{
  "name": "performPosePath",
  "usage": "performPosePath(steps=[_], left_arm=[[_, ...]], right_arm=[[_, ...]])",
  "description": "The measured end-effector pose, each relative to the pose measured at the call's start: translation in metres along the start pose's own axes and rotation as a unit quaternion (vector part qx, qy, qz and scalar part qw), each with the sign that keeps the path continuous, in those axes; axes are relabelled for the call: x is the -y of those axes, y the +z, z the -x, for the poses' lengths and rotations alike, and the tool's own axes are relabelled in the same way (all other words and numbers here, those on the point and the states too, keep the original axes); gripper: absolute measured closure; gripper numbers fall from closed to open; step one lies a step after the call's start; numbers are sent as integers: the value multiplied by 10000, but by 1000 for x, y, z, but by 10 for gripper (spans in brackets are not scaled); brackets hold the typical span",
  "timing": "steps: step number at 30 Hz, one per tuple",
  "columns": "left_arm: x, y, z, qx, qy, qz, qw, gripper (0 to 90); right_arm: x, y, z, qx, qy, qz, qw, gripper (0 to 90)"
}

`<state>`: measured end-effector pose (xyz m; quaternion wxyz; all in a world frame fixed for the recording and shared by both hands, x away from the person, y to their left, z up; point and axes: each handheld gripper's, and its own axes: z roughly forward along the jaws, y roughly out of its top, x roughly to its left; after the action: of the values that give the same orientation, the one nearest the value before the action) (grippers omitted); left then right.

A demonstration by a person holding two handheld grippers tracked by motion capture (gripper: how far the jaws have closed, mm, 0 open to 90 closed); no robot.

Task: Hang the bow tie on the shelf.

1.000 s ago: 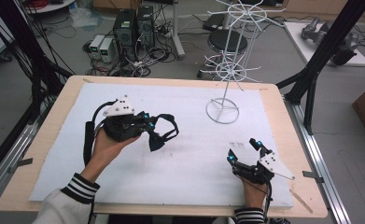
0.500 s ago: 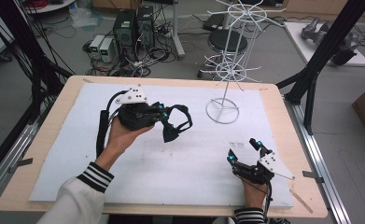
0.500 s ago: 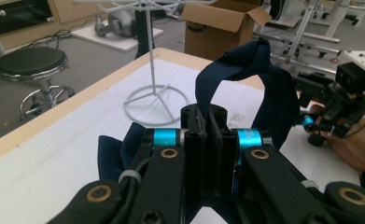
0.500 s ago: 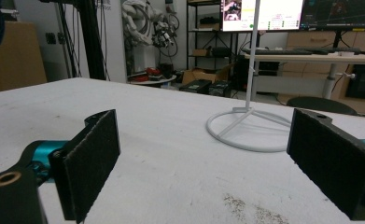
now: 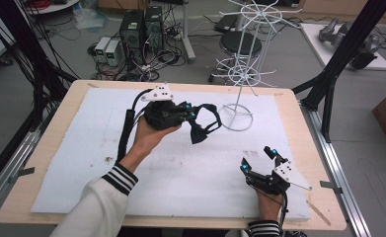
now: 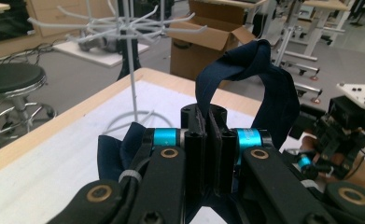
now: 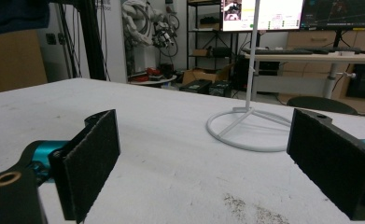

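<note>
A dark navy cloth loop hangs from my left gripper, which is shut on it and held above the middle of the white board, just left of the white wire rack. In the left gripper view the jaws of my left gripper pinch the cloth, which arches up and to the right; the rack stands beyond. My right gripper rests open on the board at the near right. Between its wide-apart pads lies bare board, with the rack's ring base ahead.
A white foam board covers the wooden table. Black frame posts rise at both sides. Computers, cables and a stool sit on the floor behind the table. A cardboard box stands past the table edge.
My left gripper has carried the cloth to the right and slightly farther away, closer to the wire rack. The right gripper has stayed put.
</note>
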<state>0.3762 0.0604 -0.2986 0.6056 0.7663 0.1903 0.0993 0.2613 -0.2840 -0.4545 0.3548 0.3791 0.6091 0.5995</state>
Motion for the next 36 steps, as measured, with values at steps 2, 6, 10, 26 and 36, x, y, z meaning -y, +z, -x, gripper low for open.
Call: performPosePath(steps=[2,6,10,26,36], left_arm=[[-1,7,-1,12,-1,29,10000,857],[-3,18,-3,43,-101,136,9998,857],[-5,28,-4,36,-159,219,9996,857],[-9,46,-13,-307,-309,601,9972,858],[-9,57,-23,-404,-441,684,9959,858]], right_arm=[[0,0,0,-2,5,-1,10000,86],[0,0,0,-4,0,-5,10000,87],[0,0,0,-5,2,-6,10000,86],[0,0,0,0,2,0,10000,86],[0,0,0,5,2,1,10000,86]])
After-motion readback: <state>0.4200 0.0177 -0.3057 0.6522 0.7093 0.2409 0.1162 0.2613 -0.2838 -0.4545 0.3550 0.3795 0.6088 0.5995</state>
